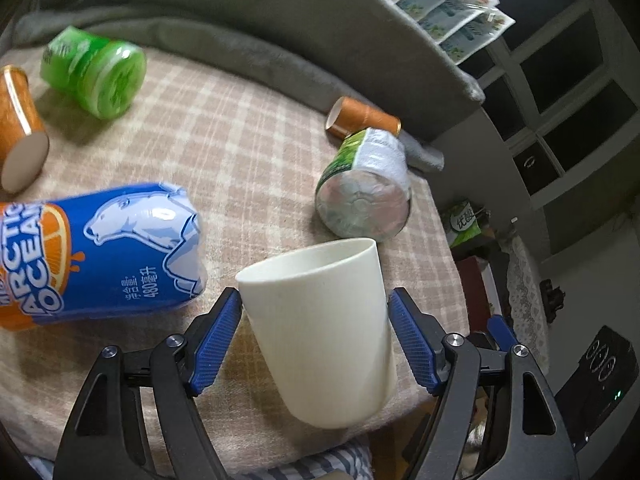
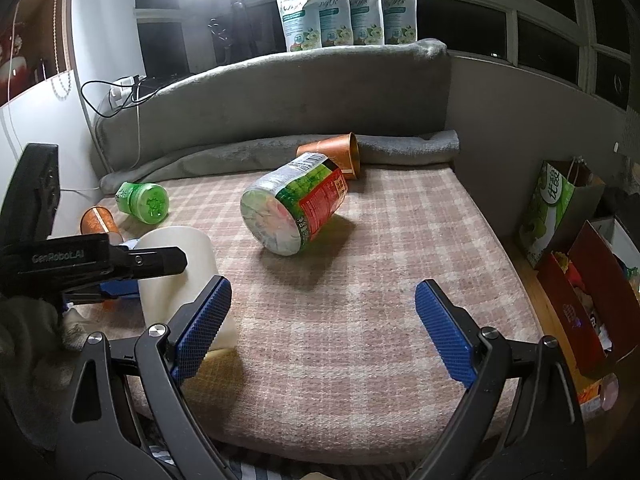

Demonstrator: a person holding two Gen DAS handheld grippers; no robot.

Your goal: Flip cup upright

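Both wrist views look low across the plaid blanket (image 2: 360, 280), sharing the lying bottle (image 1: 366, 196)

A white cup (image 2: 180, 276) stands mouth-up on a checked blanket (image 2: 360, 280) at left, the black left gripper (image 2: 160, 262) reaching across its side, its jaws hidden; the right gripper (image 2: 322, 320) hangs spread and empty, its left blue pad (image 2: 202, 322) overlapping the cup's base; a large labelled bottle (image 2: 294, 204) lies at centre; a green bottle (image 2: 144, 200) and two orange cups (image 2: 336, 152) (image 2: 100, 220) lie behind; four pouches (image 2: 344, 4) line the grey headboard (image 2: 280, 88).
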